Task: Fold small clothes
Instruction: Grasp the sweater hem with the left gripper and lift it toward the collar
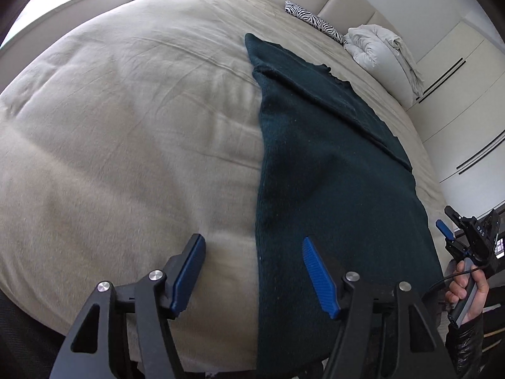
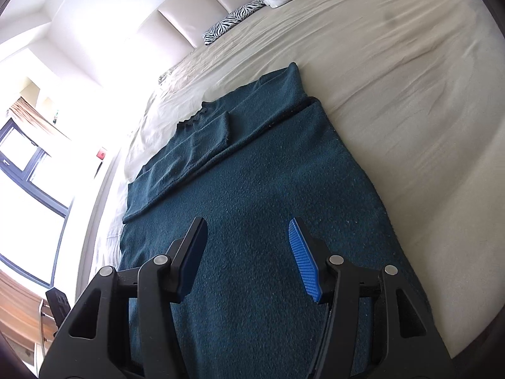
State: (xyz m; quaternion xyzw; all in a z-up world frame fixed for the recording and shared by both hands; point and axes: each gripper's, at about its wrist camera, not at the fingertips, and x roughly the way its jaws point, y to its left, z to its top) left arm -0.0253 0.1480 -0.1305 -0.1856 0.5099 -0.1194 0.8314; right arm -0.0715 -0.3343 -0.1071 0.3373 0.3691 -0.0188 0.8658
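A dark teal knit sweater [image 1: 331, 173] lies flat on the beige bed, sides folded inward into a long strip with a sleeve laid over the top. It also shows in the right wrist view [image 2: 258, 195]. My left gripper [image 1: 252, 243] is open and empty, hovering above the sweater's left edge near its lower end. My right gripper [image 2: 247, 224] is open and empty, hovering above the middle of the sweater's lower part. The right gripper also shows at the far right of the left wrist view [image 1: 448, 221], held in a hand.
The beige bed cover [image 1: 126, 126] spreads wide to the left of the sweater. A zebra-print pillow [image 1: 312, 22] and a bunched white duvet [image 1: 382, 53] lie by the padded headboard. White wardrobe doors [image 1: 457, 94] stand to the right. A window [image 2: 28, 170] lies left.
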